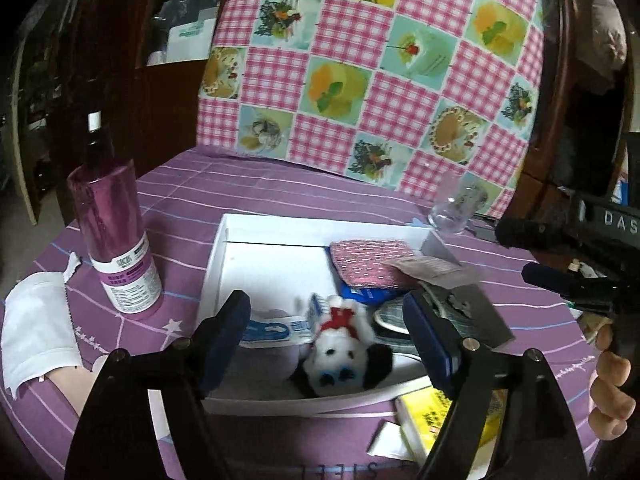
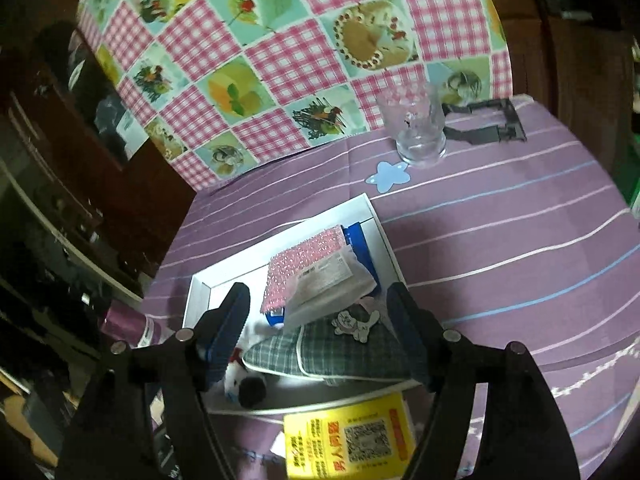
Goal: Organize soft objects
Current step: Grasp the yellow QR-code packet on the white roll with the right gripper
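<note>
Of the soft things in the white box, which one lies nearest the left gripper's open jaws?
The black-and-white plush dog with the red bow, right between the left gripper fingers. The pink dotted pouch and plaid cloth lie further back or right.

gripper (image 2: 318, 336) open | above white tray (image 2: 198, 284) | plaid pouch (image 2: 340, 350) inside

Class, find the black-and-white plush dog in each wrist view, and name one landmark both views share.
Left wrist view: the plush dog lies low and central in the white tray, between the open fingers.
Right wrist view: the plush dog shows low and left of centre, partly hidden by a finger.
Shared landmark: the clear glass.
</note>
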### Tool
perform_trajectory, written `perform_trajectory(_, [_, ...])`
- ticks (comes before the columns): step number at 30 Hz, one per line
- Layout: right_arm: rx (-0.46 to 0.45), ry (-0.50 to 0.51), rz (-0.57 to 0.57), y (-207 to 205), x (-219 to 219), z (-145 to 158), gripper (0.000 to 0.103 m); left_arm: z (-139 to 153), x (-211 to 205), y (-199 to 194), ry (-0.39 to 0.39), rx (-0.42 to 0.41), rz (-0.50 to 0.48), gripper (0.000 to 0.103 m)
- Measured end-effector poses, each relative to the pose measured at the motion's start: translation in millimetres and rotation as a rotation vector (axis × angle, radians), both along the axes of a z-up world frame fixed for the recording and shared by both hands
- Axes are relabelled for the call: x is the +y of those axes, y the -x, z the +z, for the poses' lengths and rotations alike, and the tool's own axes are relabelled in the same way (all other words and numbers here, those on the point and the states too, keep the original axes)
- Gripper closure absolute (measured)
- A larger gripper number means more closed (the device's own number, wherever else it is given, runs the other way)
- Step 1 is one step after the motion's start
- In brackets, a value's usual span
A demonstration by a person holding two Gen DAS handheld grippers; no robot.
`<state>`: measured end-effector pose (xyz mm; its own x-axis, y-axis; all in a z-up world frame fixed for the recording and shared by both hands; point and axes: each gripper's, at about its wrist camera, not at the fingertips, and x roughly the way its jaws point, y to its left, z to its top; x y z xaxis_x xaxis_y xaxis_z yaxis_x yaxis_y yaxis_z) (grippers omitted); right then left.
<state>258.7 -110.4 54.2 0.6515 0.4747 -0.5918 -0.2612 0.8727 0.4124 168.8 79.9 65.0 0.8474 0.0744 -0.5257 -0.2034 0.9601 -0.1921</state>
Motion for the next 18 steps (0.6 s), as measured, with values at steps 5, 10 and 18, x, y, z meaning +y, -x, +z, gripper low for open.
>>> perform_trajectory(5, [-0.02,0.042,0.035,16.8,-10.0,7.1,0.031,6.7,-4.9,1.8,0.061,0.01,-0.072,0.024])
perform_trajectory(10, [0.008,0.084,0.056,28.2,-22.9,2.6,0.031,6.6,-12.9,5.1,0.12,0.047,-0.144,0.024])
perform_trajectory(18, [0.153,0.113,0.106,35.2,-33.0,-25.1,0.032,3.6,-15.2,15.9,0.287,0.143,-0.224,0.025])
